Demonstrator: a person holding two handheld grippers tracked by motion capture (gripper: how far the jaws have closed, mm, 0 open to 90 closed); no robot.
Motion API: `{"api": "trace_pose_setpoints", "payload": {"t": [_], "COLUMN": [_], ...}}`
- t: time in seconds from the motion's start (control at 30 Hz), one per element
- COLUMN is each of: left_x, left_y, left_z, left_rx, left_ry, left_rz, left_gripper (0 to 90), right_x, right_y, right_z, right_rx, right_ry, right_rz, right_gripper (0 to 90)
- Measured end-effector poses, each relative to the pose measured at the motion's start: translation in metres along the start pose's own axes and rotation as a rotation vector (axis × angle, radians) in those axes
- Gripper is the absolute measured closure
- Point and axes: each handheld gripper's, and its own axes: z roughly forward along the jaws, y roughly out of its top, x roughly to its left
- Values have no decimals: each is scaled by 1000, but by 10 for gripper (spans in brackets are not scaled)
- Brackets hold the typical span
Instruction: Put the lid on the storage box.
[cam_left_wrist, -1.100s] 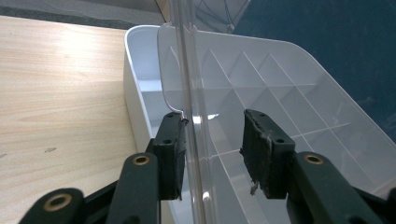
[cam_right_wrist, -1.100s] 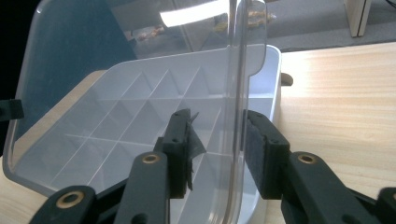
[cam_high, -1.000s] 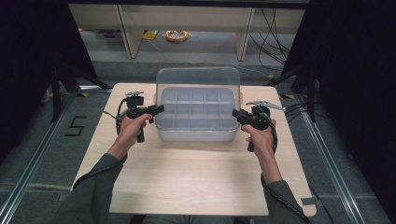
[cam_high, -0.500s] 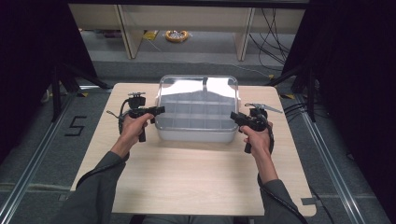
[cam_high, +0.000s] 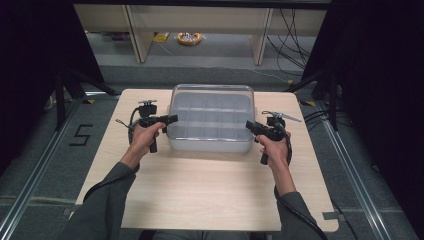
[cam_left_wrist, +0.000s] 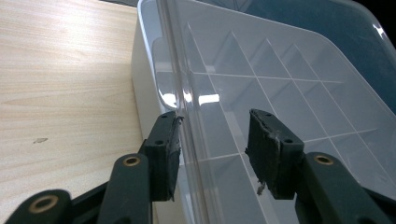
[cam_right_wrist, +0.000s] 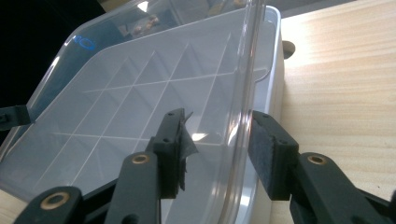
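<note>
A clear plastic box (cam_high: 210, 120) with a grid of compartments sits on the far middle of the wooden table (cam_high: 200, 195). A clear lid (cam_left_wrist: 289, 84) lies on top of it, closed or very nearly so.

Left gripper (cam_high: 167, 120): held at the box's left end. In the left gripper view the jaws stand narrowly apart and straddle the lid's edge. One pad (cam_left_wrist: 163, 158) sits outside, touching or just beside that edge; the other (cam_left_wrist: 268, 154) lies over the lid and stands clear of the edge. The jaws have just been opening, with the lid's rim between them and no longer clamped.

Right gripper (cam_high: 251, 127): held at the box's right end. In the right gripper view the lid's rim (cam_right_wrist: 240, 116) runs between the pads. The outer pad (cam_right_wrist: 266, 154) sits just beside the rim; the inner pad (cam_right_wrist: 170, 154) is apart from it. These jaws too have just been opening, narrowly parted, gripping nothing.

Both hands rest low over the table, one at each end of the box.
</note>
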Motion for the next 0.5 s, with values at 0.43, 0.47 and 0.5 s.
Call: {"api": "trace_pose_setpoints", "payload": {"t": [0.43, 0.47, 0.5], "left_x": [-3, -4, -5], "left_y": [-2, -2, -3], "left_z": [1, 1, 1], "left_rx": [-12, -14, -18], "left_ry": [23, 25, 27], "left_rz": [43, 42, 43], "left_gripper": [507, 507, 503], "right_x": [0, 0, -1], "right_y": [-3, -3, -3], "right_z": [3, 3, 5], "right_rx": [12, 12, 2], "right_ry": [-10, -10, -11], "right_rz": [28, 28, 5], "right_gripper": [566, 566, 564]}}
